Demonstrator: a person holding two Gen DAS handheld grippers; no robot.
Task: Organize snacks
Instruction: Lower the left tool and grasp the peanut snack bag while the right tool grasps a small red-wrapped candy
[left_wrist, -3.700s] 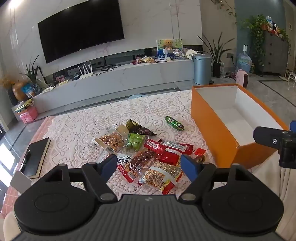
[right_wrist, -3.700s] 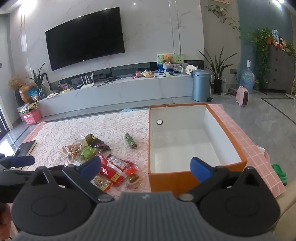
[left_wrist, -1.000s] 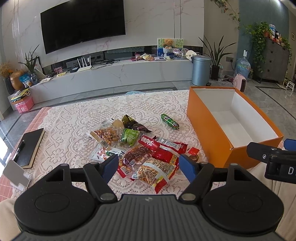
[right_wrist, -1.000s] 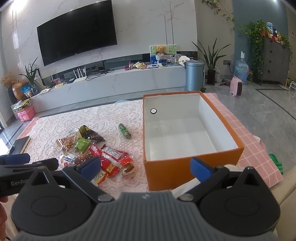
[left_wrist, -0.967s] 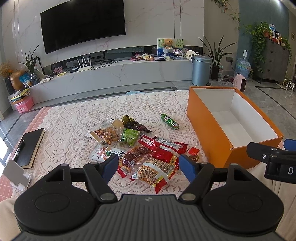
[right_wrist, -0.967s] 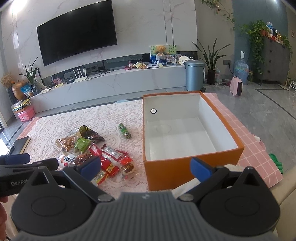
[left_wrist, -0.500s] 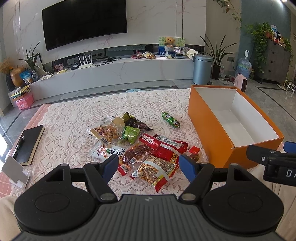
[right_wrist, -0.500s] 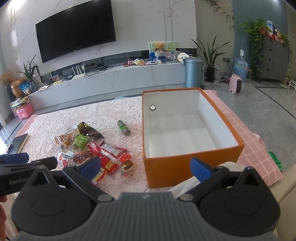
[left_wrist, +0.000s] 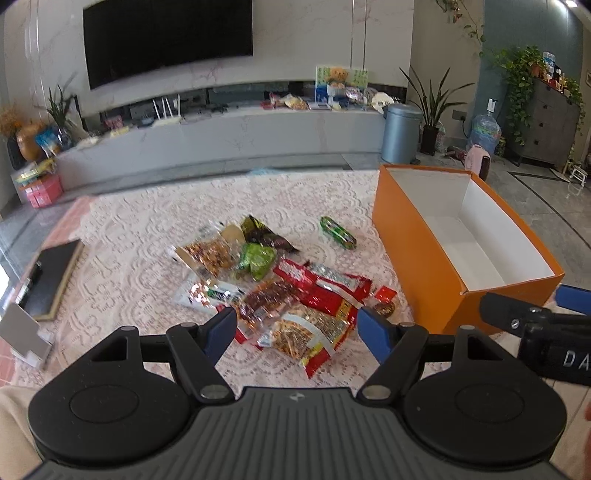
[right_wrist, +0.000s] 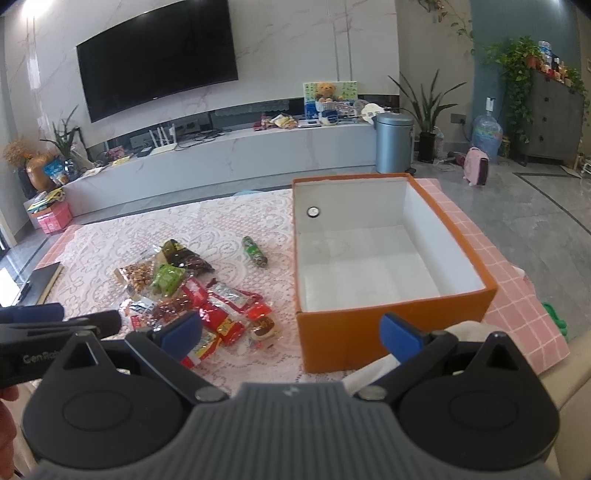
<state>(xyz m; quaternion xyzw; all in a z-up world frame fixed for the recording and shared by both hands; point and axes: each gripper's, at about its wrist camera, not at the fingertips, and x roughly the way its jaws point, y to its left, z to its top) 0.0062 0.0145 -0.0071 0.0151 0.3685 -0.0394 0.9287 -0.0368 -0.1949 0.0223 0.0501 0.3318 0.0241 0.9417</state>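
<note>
Hovering pre-grasp; nothing picked, judging by the bare box floor.

Pink lace-covered table (left_wrist: 140, 229) fills the middle of both views. Open orange cardboard box with white inside (right_wrist: 388, 325) sits centre-right in the right wrist view, right side in the left wrist view; nothing in it.

Pile of mixed snack packets (left_wrist: 280, 284) lies centre frame in the left wrist view, lower left of the box in the right wrist view, near the box wall but not touching as far as I can tell. Nearest piece: red-edged clear bag of nuts (left_wrist: 306, 336). Small green wrapped roll (left_wrist: 338, 232) sits apart, upper right of the pile, between pile and box.

Left gripper (left_wrist: 297, 330) wide open, holding nothing, framing the pile's near edge. Right gripper (right_wrist: 291, 334) also wide open and unloaded, lined up with the box's near left corner.

Next move, my read: drop the left one onto the nut bag, close on one packet only, carry over the box wall. Risk: slippery overlapping film, double-pick.
</note>
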